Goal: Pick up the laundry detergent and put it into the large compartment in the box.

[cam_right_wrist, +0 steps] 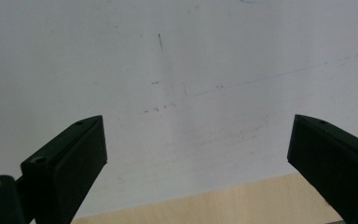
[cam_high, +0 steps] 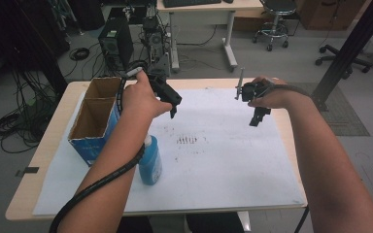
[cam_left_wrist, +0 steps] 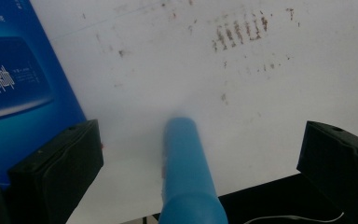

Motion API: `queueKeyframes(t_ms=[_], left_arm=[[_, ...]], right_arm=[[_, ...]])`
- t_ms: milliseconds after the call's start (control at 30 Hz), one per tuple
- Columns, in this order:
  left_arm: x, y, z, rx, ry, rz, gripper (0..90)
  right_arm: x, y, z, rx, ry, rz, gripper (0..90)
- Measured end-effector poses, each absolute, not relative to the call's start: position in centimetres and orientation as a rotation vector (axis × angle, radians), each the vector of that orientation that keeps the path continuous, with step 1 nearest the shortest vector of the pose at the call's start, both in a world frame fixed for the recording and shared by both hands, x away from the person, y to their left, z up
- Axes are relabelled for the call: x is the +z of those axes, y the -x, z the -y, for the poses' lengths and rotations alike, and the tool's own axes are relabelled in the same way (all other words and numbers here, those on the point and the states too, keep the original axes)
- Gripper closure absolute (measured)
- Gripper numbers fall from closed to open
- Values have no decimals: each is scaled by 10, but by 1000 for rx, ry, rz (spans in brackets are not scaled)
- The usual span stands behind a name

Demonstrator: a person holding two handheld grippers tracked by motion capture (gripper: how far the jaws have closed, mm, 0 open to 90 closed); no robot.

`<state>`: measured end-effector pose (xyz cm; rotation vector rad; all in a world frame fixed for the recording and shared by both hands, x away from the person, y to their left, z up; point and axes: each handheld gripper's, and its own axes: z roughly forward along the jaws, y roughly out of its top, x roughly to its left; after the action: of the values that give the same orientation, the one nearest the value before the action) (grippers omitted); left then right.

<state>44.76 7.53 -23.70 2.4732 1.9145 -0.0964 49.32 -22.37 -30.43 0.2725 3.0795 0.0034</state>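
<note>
Bottle (cam_high: pixel 150 162) upright beside box (cam_high: pixel 93 121) — long axis vertical, cap up.

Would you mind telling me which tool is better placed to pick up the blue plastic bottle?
Left. The left tool hangs open near the blue plastic bottle, which shows between its jaws; the right tool faces bare paper.

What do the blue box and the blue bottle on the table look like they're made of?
Blue box: likely cardboard, raw brown inside, glossy blue printed outside. Blue bottle: probably plastic, smooth and slightly translucent, with a pale cap; its contents cannot be told.
</note>
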Motion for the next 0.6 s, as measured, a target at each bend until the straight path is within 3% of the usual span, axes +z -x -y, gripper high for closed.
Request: queueKeyframes(t_ms=[600], left_arm=[[-223, -430, -74, -58, -2427, -1941, 2]], right_arm=[[-301, -489, 228, 46, -263, -3060, 45]])
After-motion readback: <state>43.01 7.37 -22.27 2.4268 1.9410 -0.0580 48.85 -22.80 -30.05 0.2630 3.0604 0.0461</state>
